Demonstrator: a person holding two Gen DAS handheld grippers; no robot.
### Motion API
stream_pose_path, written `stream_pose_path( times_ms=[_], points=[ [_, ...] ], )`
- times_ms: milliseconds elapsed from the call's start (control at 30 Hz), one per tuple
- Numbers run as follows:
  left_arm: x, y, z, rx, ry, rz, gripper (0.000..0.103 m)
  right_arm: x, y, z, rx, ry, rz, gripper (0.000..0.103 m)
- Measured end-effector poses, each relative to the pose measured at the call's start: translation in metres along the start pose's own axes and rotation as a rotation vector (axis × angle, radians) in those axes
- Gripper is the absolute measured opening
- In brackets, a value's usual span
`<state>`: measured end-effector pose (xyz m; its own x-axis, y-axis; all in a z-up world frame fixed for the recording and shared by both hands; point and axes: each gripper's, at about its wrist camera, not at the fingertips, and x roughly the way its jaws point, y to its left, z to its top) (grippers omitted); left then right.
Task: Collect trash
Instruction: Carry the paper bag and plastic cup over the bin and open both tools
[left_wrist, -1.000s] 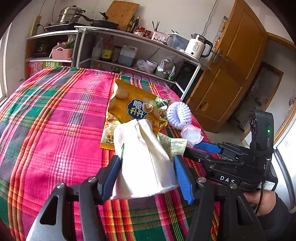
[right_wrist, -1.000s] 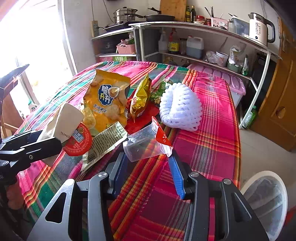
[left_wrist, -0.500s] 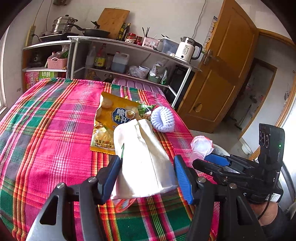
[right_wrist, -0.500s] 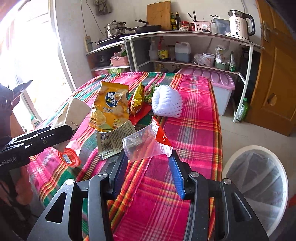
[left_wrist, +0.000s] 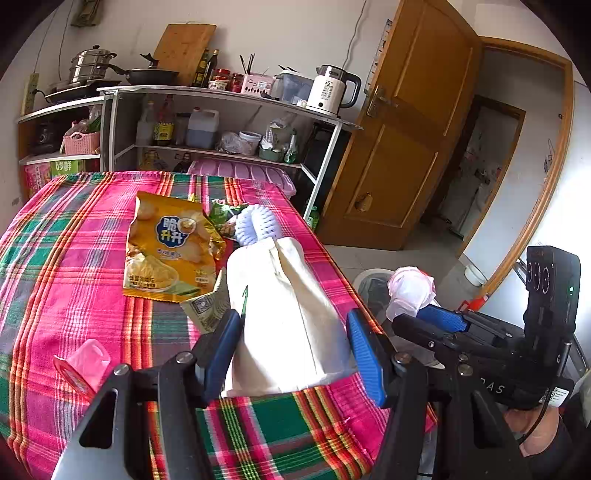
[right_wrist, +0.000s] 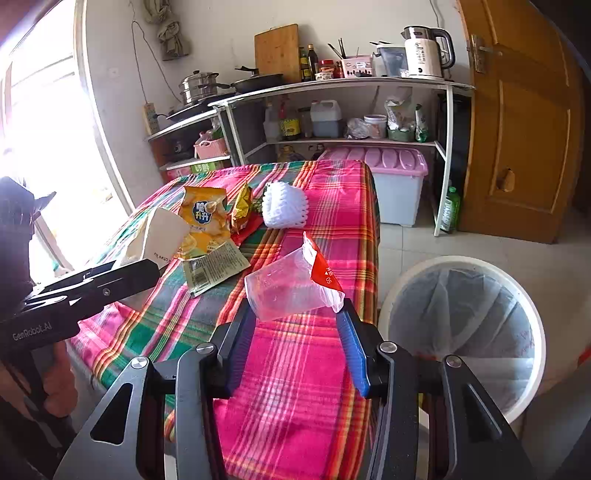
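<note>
the clear cup (right_wrist: 286, 291) with its red peeled lid is pinched in the right gripper (right_wrist: 297, 341), up off the plaid cloth (right_wrist: 295, 387) near the table's corner, with the lined white bin (right_wrist: 461, 339) on the floor just to its right. the left gripper (left_wrist: 295, 350) is clamped on a white paper bag (left_wrist: 284, 325) above the table. back on the cloth sit a yellow chip bag (left_wrist: 168, 251), a green wrapper (left_wrist: 205, 308), a white foam net (right_wrist: 284, 206) and a pink cup (left_wrist: 83, 367) lying on its side.
</note>
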<state>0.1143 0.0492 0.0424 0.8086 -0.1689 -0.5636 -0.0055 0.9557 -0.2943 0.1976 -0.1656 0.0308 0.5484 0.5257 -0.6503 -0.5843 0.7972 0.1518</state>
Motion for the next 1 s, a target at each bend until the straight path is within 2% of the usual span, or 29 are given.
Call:
stream_pose_path(
  times_ms=[500,1000],
  points=[
    [0.013,-0.056,-0.003,0.095,0.022,-0.06,0.062,-0.044,-0.037,-0.021,0.079,-0.056,-0.075,0.047],
    [0.062,-0.106,0.004,0.178,0.065,-0.162,0.062,-0.046,-0.087,-0.036,0.177,-0.05,-0.182,0.047]
  ],
)
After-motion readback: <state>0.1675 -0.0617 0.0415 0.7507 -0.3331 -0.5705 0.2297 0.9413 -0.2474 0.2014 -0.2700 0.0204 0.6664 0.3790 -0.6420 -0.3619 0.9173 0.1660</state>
